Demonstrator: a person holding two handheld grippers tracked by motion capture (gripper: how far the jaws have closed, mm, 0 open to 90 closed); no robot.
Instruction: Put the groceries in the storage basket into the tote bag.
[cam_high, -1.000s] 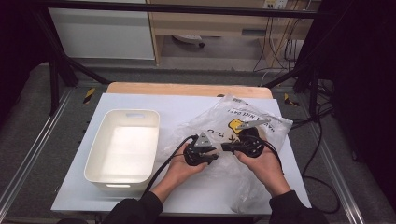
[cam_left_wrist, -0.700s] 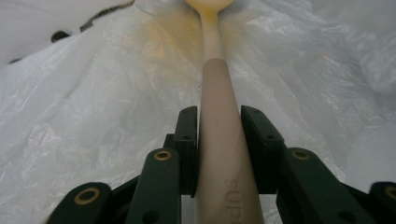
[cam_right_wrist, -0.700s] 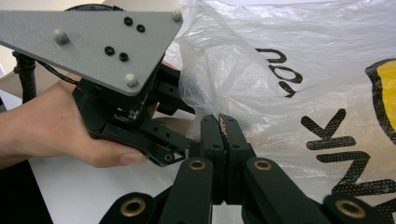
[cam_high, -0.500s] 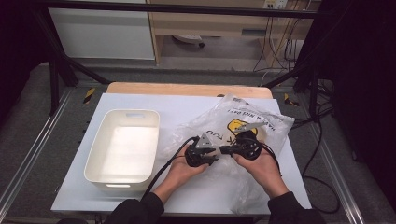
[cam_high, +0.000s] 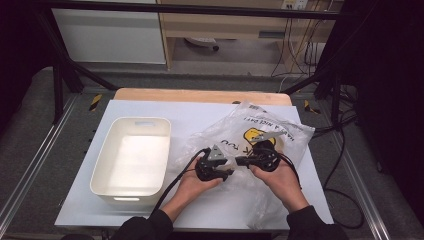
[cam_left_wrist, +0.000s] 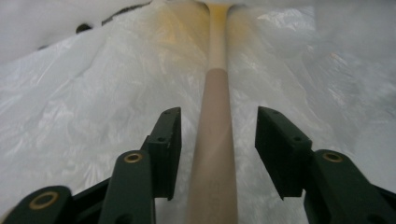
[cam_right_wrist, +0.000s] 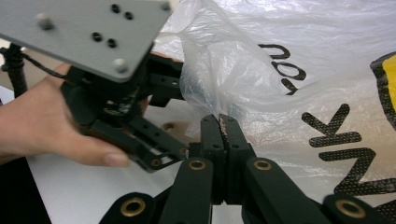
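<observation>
1. On the white tabletop (cam_high: 150, 107), just right of the cream plastic bin (cam_high: 131, 159), we work at a crinkled clear plastic bag (cam_high: 280, 131) printed with black lettering and a yellow mark; both hands meet at its near edge.

2. Our right tongs (cam_right_wrist: 225, 122) are pressed fully together on a fold of the bag film, pinching the mouth edge and holding it up off the surface.

3. Our left tongs (cam_left_wrist: 218, 140) stand about half open, having just been opening. A pale wooden handle (cam_left_wrist: 215, 154) runs between the pads without touching either, lying under or inside the film and reaching away into the bag.

4. We judge the step in hand as getting the wooden utensil out of the bag, or into it; which we cannot tell.

5. The next move calls for the left tongs to close squarely on the handle without trapping loose film, while the right keeps the mouth held open.
</observation>
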